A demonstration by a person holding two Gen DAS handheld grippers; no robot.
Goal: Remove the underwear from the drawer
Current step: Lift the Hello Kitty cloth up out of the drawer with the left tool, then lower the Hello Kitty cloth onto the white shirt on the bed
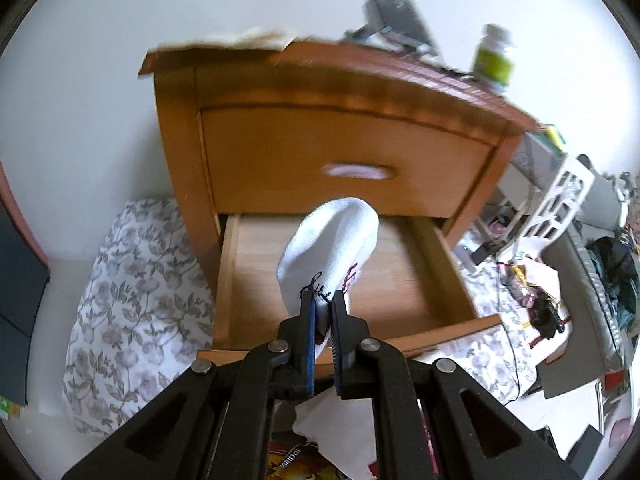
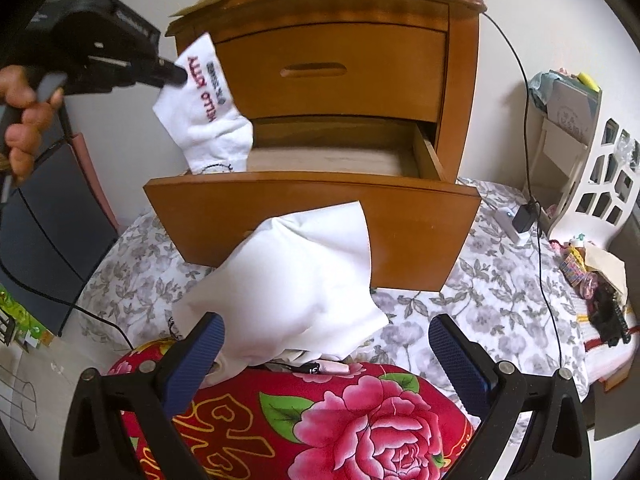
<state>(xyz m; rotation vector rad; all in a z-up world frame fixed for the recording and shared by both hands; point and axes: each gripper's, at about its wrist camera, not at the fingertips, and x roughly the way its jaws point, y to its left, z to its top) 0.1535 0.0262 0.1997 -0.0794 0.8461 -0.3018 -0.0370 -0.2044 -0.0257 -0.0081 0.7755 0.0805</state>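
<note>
My left gripper is shut on a white underwear piece with red and black lettering, held above the pulled-out lower drawer of a wooden nightstand. The right wrist view shows the same white piece hanging from the left gripper over the drawer; a hand holds that gripper. My right gripper is open, low in front of the drawer. A second white garment lies between its fingers on a red floral cushion, not clamped.
The upper drawer is closed. A green bottle and a dark device stand on the nightstand top. Floral bedding surrounds the nightstand. A white openwork chair, a cable and clutter sit to the right.
</note>
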